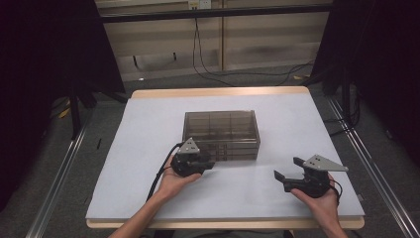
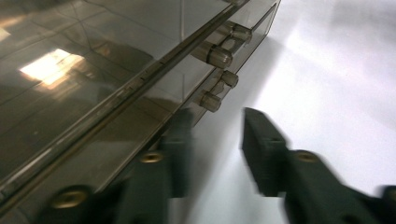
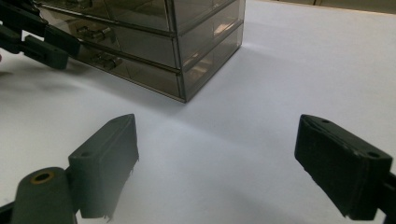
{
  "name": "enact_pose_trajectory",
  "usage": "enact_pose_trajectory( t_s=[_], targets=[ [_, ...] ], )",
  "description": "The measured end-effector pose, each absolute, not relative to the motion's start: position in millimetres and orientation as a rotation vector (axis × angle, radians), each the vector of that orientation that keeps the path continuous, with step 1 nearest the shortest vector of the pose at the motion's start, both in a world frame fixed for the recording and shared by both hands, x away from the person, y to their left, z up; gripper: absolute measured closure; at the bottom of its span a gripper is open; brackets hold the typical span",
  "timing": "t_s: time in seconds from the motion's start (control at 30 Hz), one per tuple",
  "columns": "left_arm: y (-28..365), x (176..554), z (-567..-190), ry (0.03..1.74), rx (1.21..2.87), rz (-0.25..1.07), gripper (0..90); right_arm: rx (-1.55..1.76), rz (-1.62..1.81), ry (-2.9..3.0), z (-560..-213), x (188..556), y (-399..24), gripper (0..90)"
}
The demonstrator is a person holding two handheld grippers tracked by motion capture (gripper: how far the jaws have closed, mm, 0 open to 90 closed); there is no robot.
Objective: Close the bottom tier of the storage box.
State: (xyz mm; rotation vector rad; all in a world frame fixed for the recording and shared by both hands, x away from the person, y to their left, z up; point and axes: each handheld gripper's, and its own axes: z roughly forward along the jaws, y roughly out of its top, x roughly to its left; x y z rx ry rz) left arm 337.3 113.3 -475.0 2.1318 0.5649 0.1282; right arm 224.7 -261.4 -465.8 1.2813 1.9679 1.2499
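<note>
A smoky clear plastic drawer cabinet [image 1: 221,134] stands in the middle of the white table cover [image 1: 143,144]. My left gripper [image 1: 210,165] is held at the cabinet's front left corner, pointing right along the drawer fronts. In the left gripper view its jaws [image 2: 217,140] stand apart with nothing between them, and the round drawer knobs [image 2: 211,101] lie just ahead. My right gripper [image 1: 287,168] rests over the table at the front right, wide open and holding nothing. The right gripper view [image 3: 217,158] looks toward the cabinet [image 3: 187,56] and the left gripper [image 3: 44,44].
The wooden table edge [image 1: 218,92] shows beyond the white cover. Black stands and metal rails flank the table on both sides, and cables run across the floor behind it. Bare cover lies between the right gripper and the cabinet.
</note>
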Motion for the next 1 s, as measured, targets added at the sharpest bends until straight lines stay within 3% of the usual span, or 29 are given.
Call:
enact_pose_trajectory(
  t_s=[0.17,0.2,0.27,0.37,0.4,0.73,1.0],
  targets=[
    [117,329,-470,0.571,2.095,0.146,44.2,1.283,1.25,1.968,-466,225,-262,13.0],
    [118,327,-469,0.564,2.087,0.156,44.2,1.283,1.25,1.968,-466,225,-262,13.0],
    [120,324,-466,0.554,2.084,0.171,34.2,1.281,1.25,1.969,-466,225,-261,13.0],
    [125,320,-461,0.564,2.051,0.181,28.1,1.283,1.249,1.969,-466,225,-261,13.0],
    [126,319,-460,0.558,2.039,0.186,21.3,1.284,1.249,1.968,-466,225,-262,13.0],
    [150,314,-454,0.617,2.04,0.195,4.8,1.285,1.247,1.967,-466,225,-262,12.8],
    [172,304,-452,0.618,2.011,0.245,2.4,1.291,1.25,1.966,-466,225,-262,12.6]
  ],
)
